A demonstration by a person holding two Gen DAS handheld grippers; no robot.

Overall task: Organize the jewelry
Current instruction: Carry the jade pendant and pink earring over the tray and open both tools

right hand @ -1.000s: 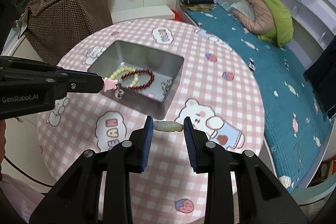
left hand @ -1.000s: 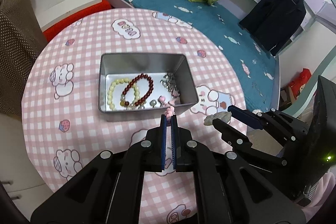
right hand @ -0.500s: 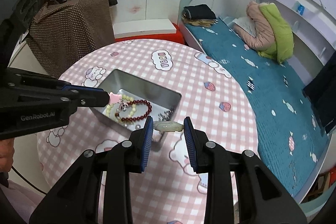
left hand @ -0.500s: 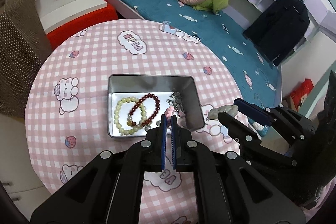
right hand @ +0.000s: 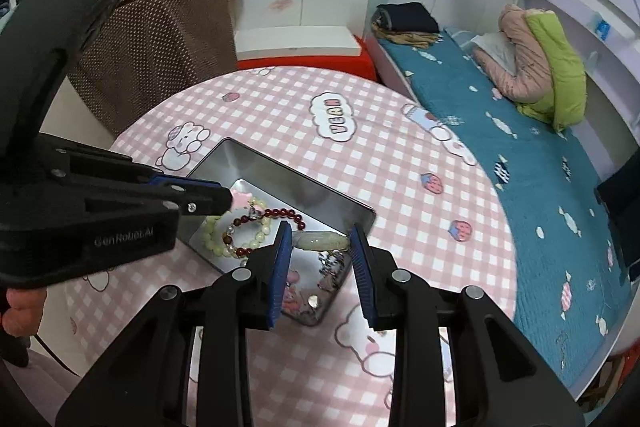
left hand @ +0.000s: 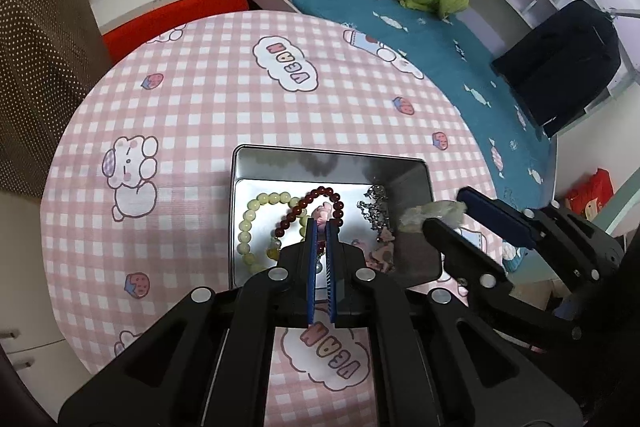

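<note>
A metal tin [left hand: 332, 157] sits on the pink check table. In it lie a pale bead bracelet [left hand: 248, 223], a dark red bead bracelet [left hand: 320, 191], a silver chain [left hand: 374, 207] and small pink charms [left hand: 380, 251]. My left gripper [left hand: 320, 223] hangs over the tin's middle, shut on a pink charm [left hand: 323, 211] with a small silver piece dangling from it. My right gripper [right hand: 320, 239] is shut on a pale green stone pendant [right hand: 320, 241], held crosswise above the tin's [right hand: 296, 179] near right corner. In the right wrist view the left gripper [right hand: 228, 201] comes in from the left.
The round table [left hand: 200, 87] is edged by a teal bed [left hand: 400, 7] on the right. A brown dotted cover [left hand: 36, 67] and a red box with a white top [left hand: 176, 7] stand behind it. A person's hand [right hand: 20, 311] holds the left gripper.
Both grippers have moved forward from the tin's near side to above it. Each keeps its piece, the pink charm on the left and the stone pendant on the right.
</note>
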